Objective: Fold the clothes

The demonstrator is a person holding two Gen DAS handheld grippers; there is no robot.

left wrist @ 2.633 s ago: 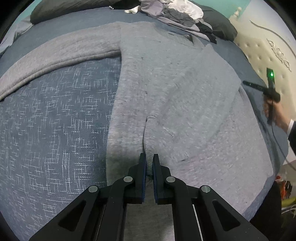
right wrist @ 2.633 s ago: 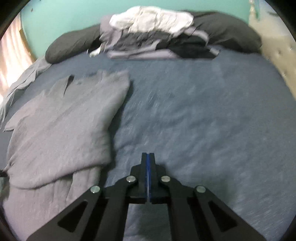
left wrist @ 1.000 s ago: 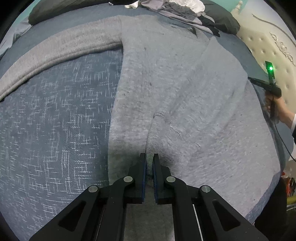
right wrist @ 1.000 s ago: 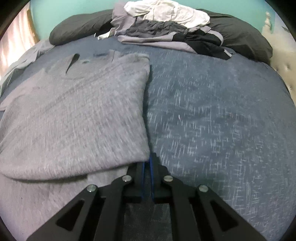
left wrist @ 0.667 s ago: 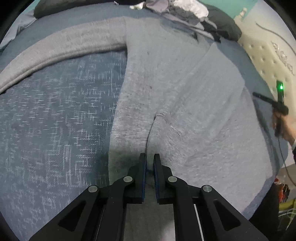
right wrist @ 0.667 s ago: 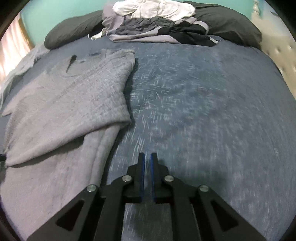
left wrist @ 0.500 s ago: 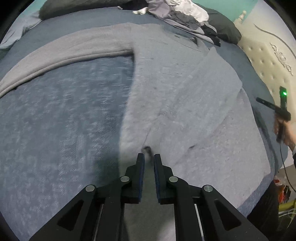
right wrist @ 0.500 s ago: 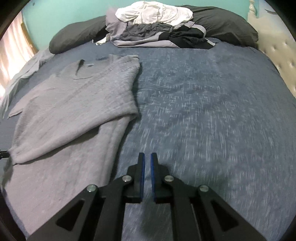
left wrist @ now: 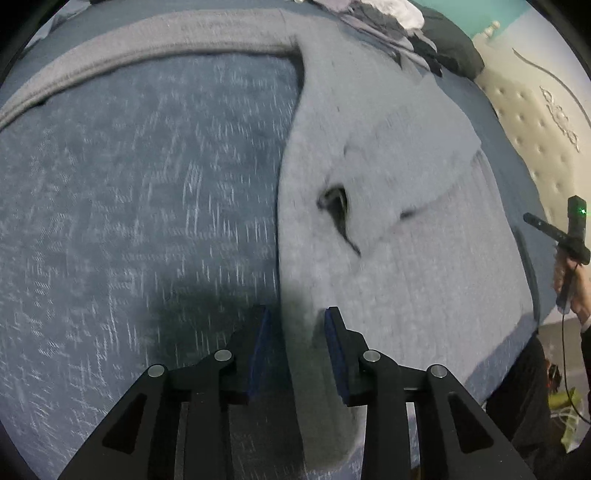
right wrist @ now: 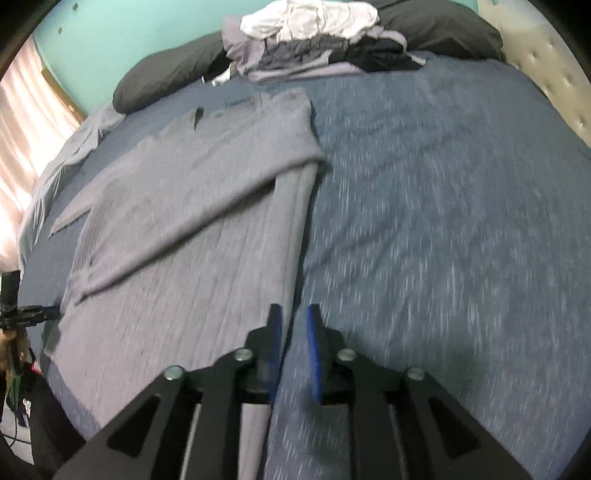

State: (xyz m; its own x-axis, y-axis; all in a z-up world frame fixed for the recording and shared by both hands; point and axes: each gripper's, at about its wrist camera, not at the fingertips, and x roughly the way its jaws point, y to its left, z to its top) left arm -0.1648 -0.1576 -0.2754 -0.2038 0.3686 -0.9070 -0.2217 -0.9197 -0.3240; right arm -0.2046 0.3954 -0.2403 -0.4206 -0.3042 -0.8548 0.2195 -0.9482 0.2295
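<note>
Grey knit sweater [left wrist: 388, 206] is seen spread flat on a blue bedspread [left wrist: 140, 206], with one sleeve folded in across its body and the cuff opening shown as a dark slit near the middle. In the left wrist view the left tongs [left wrist: 297, 325] are held low at the sweater's near left edge; their blue-padded jaws have just been opening and stand apart, with a strip of the sweater's edge seen between them but pressed by neither pad. The other sleeve is laid out long across the far side of the bedspread. At the right rim of that view a hand [left wrist: 570, 284] is seen gripping a black handle.

In the right wrist view the right tongs [right wrist: 293, 325] are held over the sweater's [right wrist: 192, 221] right edge, where grey knit meets blue bedspread [right wrist: 443, 206]. Their jaws have just been opening and are parted, with nothing gripped. Beyond, the folded-in sleeve lies diagonally across the body. Further back, a heap of unfolded clothes [right wrist: 314, 40] in white, grey and black is piled against dark pillows [right wrist: 166, 74]. A teal wall [right wrist: 122, 33] and a tufted cream headboard [right wrist: 546, 66] are seen behind.
</note>
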